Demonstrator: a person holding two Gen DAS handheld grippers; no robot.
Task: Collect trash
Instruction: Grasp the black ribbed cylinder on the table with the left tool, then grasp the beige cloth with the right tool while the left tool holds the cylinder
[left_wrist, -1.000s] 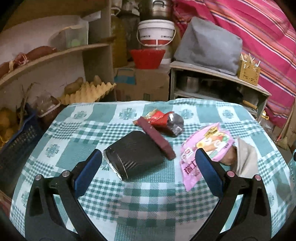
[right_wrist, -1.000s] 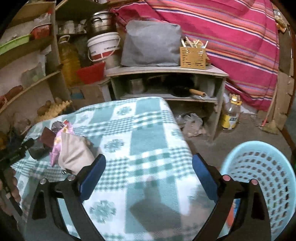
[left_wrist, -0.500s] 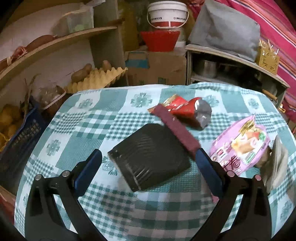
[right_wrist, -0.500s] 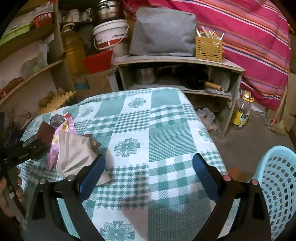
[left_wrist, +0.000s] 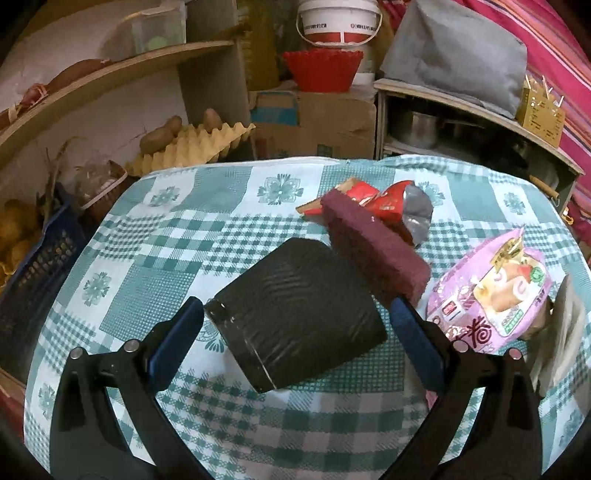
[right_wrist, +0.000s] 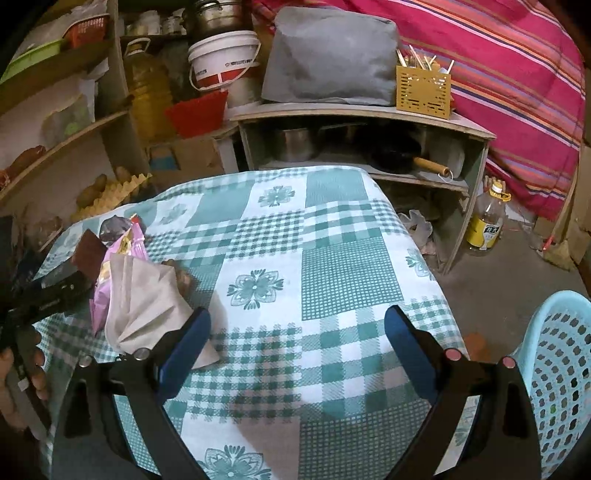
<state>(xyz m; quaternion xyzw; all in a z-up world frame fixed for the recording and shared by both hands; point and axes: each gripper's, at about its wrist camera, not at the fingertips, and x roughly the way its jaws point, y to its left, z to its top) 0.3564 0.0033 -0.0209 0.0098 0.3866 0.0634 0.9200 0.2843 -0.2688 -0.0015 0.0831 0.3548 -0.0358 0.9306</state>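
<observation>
Trash lies on a green checked tablecloth (left_wrist: 155, 258). A black box (left_wrist: 295, 314) lies between the tips of my open left gripper (left_wrist: 297, 314), not gripped. A maroon bar (left_wrist: 373, 247), a red and silver wrapper (left_wrist: 395, 203), a pink snack packet (left_wrist: 495, 288) and a beige paper bag (left_wrist: 565, 321) lie to its right. In the right wrist view my open, empty right gripper (right_wrist: 297, 321) hovers over the cloth (right_wrist: 347, 266), its left finger beside the beige bag (right_wrist: 147, 299) and pink packet (right_wrist: 122, 251). The left gripper (right_wrist: 48, 291) shows at far left.
A light blue perforated basket (right_wrist: 557, 373) stands on the floor at the table's right. Shelves with potatoes, an egg tray (left_wrist: 192, 147), a white bucket (left_wrist: 340, 22) and a red bowl (left_wrist: 321, 70) stand behind. A low shelf (right_wrist: 362, 114) with pots and a bottle (right_wrist: 487, 221) stand beyond.
My left gripper has moved forward and down, so the black box now lies between its fingers. My right gripper has moved left over the table, toward the beige bag. Both stay open.
</observation>
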